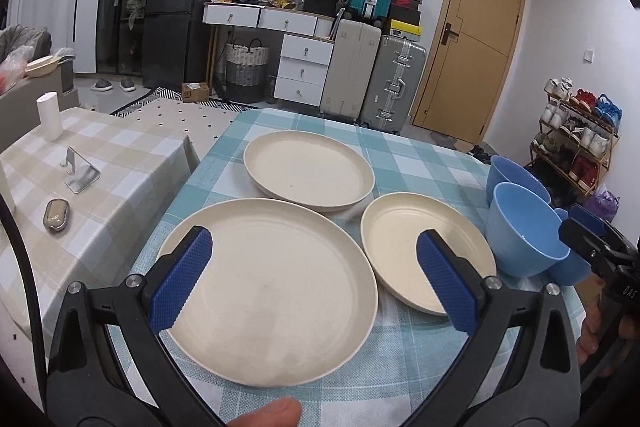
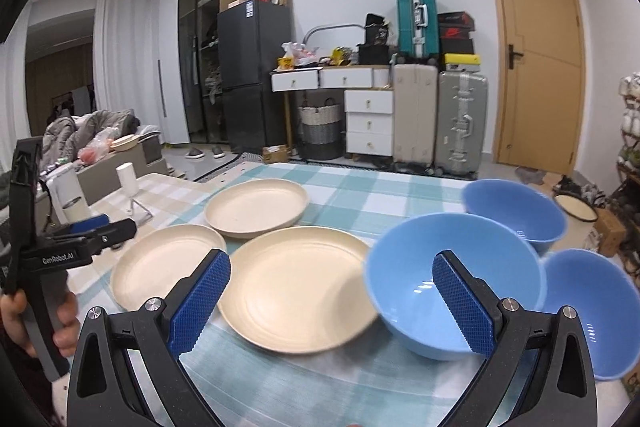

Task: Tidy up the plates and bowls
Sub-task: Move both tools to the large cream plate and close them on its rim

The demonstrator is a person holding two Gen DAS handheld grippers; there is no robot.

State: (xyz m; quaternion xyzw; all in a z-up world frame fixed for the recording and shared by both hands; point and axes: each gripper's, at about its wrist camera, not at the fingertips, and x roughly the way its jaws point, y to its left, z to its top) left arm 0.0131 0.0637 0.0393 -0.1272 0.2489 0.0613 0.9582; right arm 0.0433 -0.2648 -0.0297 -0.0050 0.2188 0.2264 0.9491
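Left tongs (image 1: 314, 281) and right tongs (image 2: 330, 301) gape empty above the worktop (image 1: 408, 155). Nearest, three cream plates (image 1: 272, 291); beyond, three blue bowls (image 2: 452, 279) crowd its right edge, where a nudge risks toppling one.

black grippers (image 1: 314, 271), blue textured pads (image 2: 464, 307), silver screws, perhaps "genrobot.ai" marking.

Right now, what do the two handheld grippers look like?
Both are black plastic clamp-style tools with blue, diamond-textured fingers and silver pivot bolts. The left gripper carries white "GenRobot.AI" lettering on its body; the right gripper shows "DAS" lettering. Bare hands grip them; no sleeves or cables are visible.
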